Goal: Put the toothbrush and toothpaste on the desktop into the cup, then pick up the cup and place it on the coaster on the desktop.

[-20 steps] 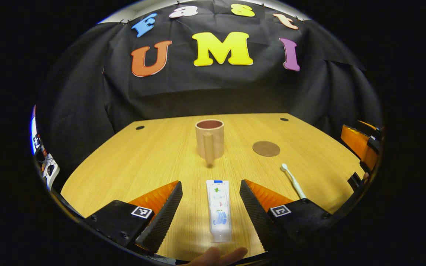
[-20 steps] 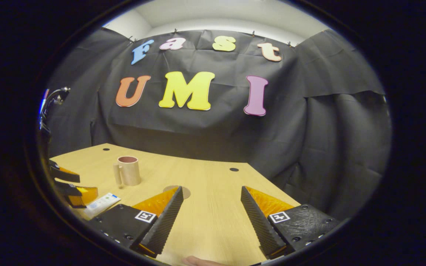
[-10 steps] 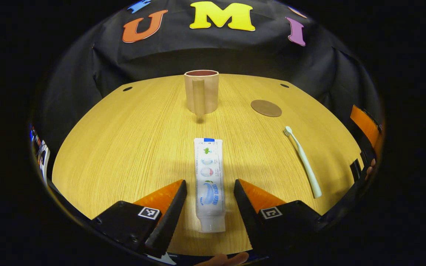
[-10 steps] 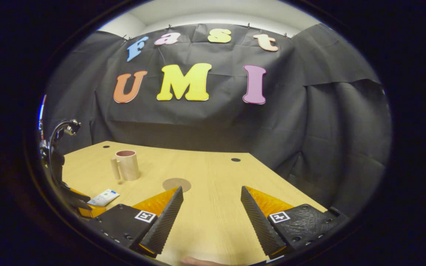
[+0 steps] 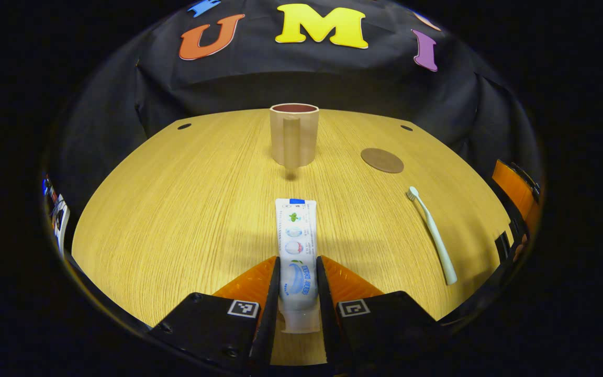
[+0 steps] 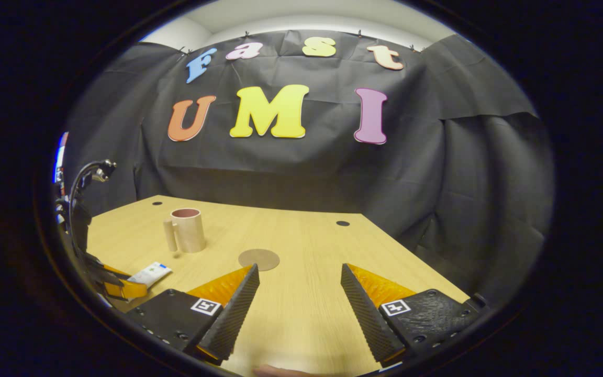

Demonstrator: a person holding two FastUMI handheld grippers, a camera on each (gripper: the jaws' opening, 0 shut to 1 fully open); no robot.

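A white toothpaste tube (image 5: 296,246) lies flat on the wooden desktop (image 5: 186,209), cap end toward me. My left gripper (image 5: 297,293) is shut on its cap end, both fingers pressing its sides. Beyond it stands the tan cup (image 5: 293,133), handle facing me. A round brown coaster (image 5: 382,160) lies to the cup's right, and a pale toothbrush (image 5: 432,235) lies nearer, at the right. In the right gripper view, my right gripper (image 6: 299,303) hangs open over bare desktop, with the cup (image 6: 187,236), the coaster (image 6: 259,259), the toothpaste (image 6: 149,273) and the left gripper (image 6: 115,285) off to its left.
Black cloth walls close the desk at the back and right. Small dark cable holes (image 5: 184,126) (image 5: 406,128) sit near the far corners. A cable and stand (image 6: 84,180) rise at the left edge in the right gripper view.
My left gripper lowered over the toothpaste and its fingers closed onto the tube's cap end. The right gripper shifted only slightly and stayed open.
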